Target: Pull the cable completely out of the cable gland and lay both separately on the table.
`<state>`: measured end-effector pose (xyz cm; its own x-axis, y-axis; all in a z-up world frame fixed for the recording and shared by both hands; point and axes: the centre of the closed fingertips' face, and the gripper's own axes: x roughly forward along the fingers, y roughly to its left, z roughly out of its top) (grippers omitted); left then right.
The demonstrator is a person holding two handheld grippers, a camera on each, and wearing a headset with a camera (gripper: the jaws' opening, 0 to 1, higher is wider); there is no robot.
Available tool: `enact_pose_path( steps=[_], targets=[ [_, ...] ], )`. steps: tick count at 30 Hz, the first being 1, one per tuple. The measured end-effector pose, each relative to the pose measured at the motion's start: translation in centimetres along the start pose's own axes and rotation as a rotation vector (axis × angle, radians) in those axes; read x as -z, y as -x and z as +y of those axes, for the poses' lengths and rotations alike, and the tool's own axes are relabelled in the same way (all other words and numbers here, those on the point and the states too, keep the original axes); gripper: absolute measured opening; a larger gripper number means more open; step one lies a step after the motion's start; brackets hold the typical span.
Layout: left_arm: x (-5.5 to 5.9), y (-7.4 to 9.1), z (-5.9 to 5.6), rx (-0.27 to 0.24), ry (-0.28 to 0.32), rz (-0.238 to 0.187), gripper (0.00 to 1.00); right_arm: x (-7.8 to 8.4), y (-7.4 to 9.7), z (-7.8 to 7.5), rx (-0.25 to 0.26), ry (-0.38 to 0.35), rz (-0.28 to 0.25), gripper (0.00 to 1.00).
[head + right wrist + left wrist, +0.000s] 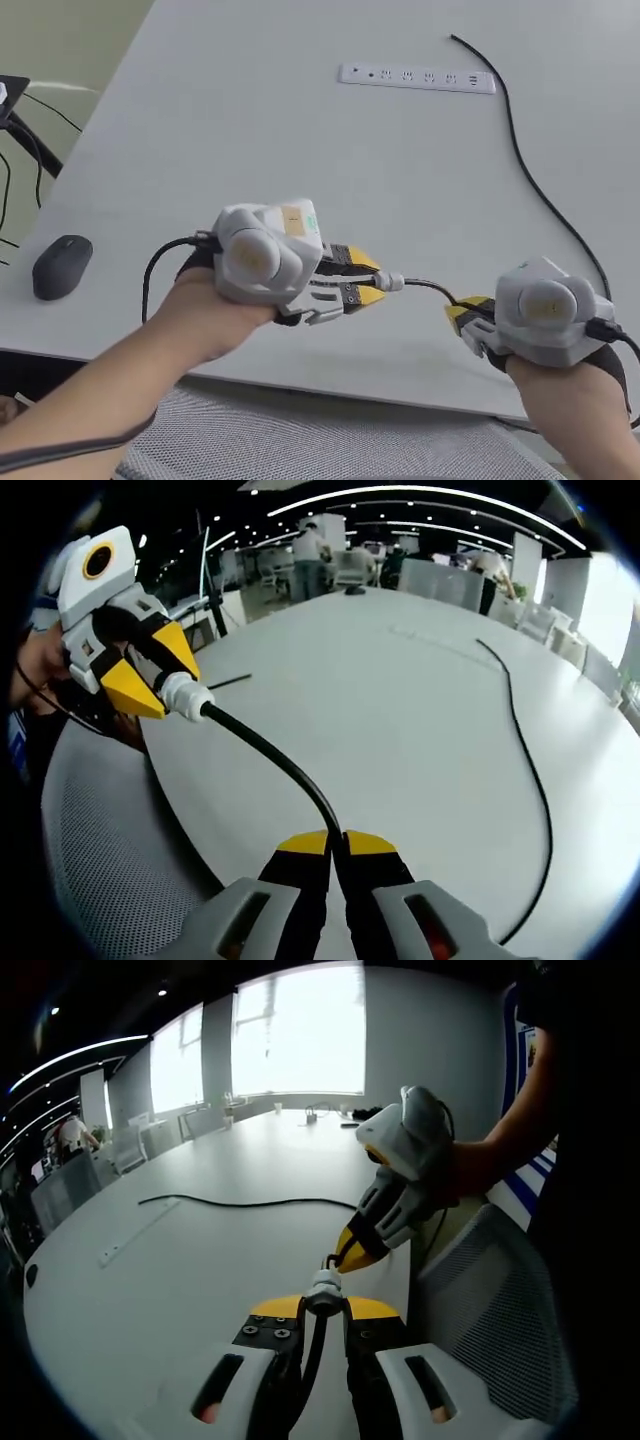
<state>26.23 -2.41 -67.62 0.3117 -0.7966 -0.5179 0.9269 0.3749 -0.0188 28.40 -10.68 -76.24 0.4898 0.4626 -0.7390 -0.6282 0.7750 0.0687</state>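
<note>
White table (pixel 250 130) in an open office: a cable (pixel 425 289) and a cable gland (pixel 386 283) are held between two grippers above its near edge.
The jaws of the left gripper (pixel 368 280) are closed narrowly on the white gland, through which the black cable is threaded; in the left gripper view its tail is seen running back between those jaws. The jaws of the right gripper (pixel 458 315) are pinched tight on the cable near the gland, with a short curved stretch left between the two. Both things are carried clear of the tabletop. Farther out, a mouse (pixel 62 265) is seen at the left edge, a power strip (pixel 417 78) at the far side, and a second black cord (pixel 540 190) is laid across the right.
</note>
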Motion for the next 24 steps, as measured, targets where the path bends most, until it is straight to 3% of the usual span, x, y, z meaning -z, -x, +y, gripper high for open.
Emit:
enact_pose_path(
  steps=[9, 17, 24],
  targets=[
    [0.06, -0.02, 0.14, 0.0, 0.001, 0.004, 0.15, 0.02, 0.19, 0.28, -0.013, 0.003, -0.002, 0.0],
    [0.34, 0.11, 0.26, -0.006, 0.006, 0.016, 0.15, -0.31, 0.44, 0.49, -0.027, 0.097, -0.021, 0.0],
    [0.49, 0.3, 0.37, -0.016, 0.009, 0.023, 0.15, -0.77, 0.83, 0.86, -0.033, 0.124, -0.044, 0.01]
  ],
)
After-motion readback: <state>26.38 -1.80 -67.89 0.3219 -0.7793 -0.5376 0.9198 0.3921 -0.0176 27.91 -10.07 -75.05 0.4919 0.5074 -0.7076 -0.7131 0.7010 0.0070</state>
